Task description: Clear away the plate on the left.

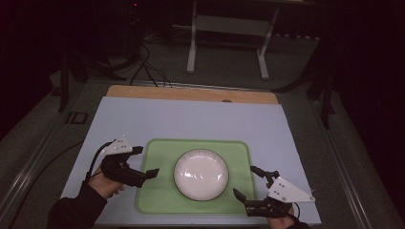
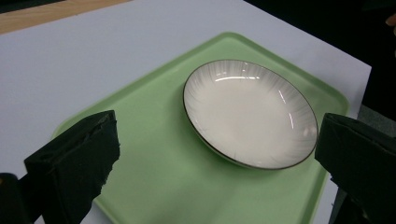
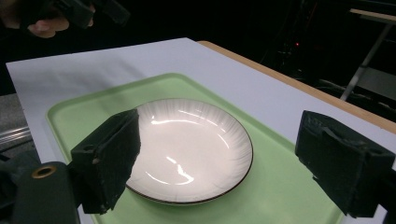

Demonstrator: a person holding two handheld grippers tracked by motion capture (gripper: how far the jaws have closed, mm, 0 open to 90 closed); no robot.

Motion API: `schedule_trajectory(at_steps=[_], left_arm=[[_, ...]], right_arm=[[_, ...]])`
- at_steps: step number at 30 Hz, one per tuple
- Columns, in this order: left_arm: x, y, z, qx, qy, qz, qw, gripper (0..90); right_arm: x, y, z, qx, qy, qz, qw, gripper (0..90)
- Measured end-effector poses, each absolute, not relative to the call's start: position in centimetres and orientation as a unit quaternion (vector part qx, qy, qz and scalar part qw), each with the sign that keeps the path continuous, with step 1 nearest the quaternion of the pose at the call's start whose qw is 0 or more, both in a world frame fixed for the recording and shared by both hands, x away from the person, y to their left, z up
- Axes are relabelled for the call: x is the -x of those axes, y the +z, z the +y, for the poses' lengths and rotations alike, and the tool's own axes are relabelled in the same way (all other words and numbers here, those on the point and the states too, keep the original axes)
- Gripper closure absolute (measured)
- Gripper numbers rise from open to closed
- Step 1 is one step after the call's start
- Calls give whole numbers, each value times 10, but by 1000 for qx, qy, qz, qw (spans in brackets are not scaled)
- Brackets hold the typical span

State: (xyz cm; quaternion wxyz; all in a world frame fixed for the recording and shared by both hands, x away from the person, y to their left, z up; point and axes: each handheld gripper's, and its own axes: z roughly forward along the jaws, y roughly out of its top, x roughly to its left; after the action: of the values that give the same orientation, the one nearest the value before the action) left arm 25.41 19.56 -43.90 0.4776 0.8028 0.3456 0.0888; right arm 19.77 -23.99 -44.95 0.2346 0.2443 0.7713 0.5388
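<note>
White plate point(image 1: 200, 174) with a thin dark rim and fine radial ribbing sits upright at the centre of the green tray point(image 1: 157, 195), empty, glare on its glaze. Tray lies on the pale sheet point(image 1: 191, 119) covering the bench, toward my edge of it. My left tool point(image 1: 146, 162) hovers over the tray's left edge, jaws spread wide, nothing between them, well short of the plate. My right tool point(image 1: 247, 183) is held at the tray's right edge, just beside the plate's rim, jaws likewise wide apart and empty. In both gripper views the plate lies between the pads, untouched. Wooden bench edge point(image 1: 191, 93) shows beyond the sheet.
</note>
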Motion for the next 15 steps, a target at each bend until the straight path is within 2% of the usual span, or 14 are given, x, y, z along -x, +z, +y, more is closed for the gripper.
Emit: schedule_trajectory(at_steps=[15], left_arm=[[-239,-463,198,-813,96,316,479,0]], right_arm=[[-199,-451,-240,-247,538,772,234,139]])
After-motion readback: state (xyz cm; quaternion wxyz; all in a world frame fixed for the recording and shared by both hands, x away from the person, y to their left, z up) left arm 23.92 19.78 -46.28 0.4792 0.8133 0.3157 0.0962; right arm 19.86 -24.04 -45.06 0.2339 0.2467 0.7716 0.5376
